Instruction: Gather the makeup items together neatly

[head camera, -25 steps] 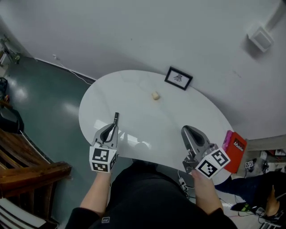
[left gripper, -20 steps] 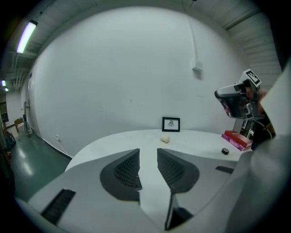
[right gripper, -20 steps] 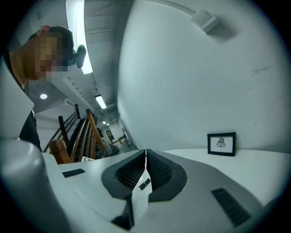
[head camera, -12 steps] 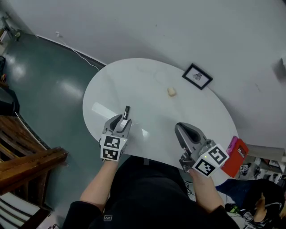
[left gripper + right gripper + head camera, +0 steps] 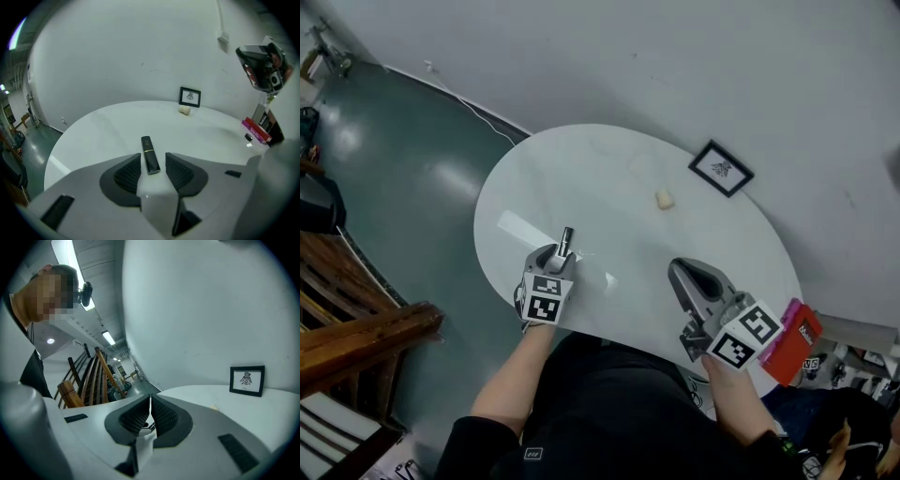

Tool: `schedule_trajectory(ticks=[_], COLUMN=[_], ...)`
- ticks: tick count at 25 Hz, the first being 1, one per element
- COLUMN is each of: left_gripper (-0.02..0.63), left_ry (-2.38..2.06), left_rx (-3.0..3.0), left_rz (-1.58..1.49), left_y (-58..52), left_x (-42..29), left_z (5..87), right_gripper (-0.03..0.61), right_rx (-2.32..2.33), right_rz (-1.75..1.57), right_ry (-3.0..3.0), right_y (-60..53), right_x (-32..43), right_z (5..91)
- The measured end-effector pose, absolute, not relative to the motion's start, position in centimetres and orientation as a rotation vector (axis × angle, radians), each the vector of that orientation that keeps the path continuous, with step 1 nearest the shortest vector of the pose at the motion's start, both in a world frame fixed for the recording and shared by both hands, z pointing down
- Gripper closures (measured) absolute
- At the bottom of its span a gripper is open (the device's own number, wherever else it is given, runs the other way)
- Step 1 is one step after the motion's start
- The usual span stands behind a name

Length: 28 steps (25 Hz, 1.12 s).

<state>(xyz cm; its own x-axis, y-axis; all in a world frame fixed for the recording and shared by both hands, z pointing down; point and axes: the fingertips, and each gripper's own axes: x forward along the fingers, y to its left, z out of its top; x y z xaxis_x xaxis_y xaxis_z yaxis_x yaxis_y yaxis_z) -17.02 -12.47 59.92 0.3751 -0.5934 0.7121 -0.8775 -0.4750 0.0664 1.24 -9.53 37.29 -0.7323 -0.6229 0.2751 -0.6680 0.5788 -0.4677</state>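
Left tool (image 5: pixel 152 160) first: its jaws have just been opening and now stand wide, with a black lipstick (image 5: pixel 149 154) lying flat on the table (image 5: pixel 581 178) between them. The pads sit on either side of the tube without pressing it, so we'd say it's let go, not held. The right tool (image 5: pixel 150 405) is closed tight with nothing between its jaws.

As for progress, we'd call this early-to-middle. The lipstick sits near the left front edge of the table. The only other likely makeup item we can spot is a small beige lump (image 5: pixel 664 199), probably a sponge though we can't be sure. It lies well apart from the lipstick, further in and close to a little picture frame (image 5: pixel 721 170) that stands by the wall. So nothing is gathered yet – either the lipstick has to go over to the sponge or the sponge has to come to it. There's also a red box (image 5: pixel 794 342) off at the far right edge; we can't tell if it counts.

Pose-wise, the left tool is tipped down at the table and sits low – the forearm comes in from the near edge with the marker cube facing up. The right tool hangs over the near right edge, pointing roughly level across the table, well clear of both items.
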Motion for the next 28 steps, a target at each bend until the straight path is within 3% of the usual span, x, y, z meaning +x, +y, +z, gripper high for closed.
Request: schedule_trajectory(ticks=[8, 28], left_gripper=[0.515, 0.518], left_ry=[-1.286, -1.184], left_rx=[2.157, 2.290], left_rz=[0.935, 0.727], left_y=[-13.0, -17.2], left_x=[-16.9, -6.2], left_z=[61.4, 55.3], right_gripper=[0.541, 0.541], right_rx=[1.113, 1.377], right_rz=[0.914, 0.963], right_ry=[-2.723, -2.682], right_y=[-10.3, -8.8], right_x=[2.4, 9.3], right_z=[38.0, 37.9])
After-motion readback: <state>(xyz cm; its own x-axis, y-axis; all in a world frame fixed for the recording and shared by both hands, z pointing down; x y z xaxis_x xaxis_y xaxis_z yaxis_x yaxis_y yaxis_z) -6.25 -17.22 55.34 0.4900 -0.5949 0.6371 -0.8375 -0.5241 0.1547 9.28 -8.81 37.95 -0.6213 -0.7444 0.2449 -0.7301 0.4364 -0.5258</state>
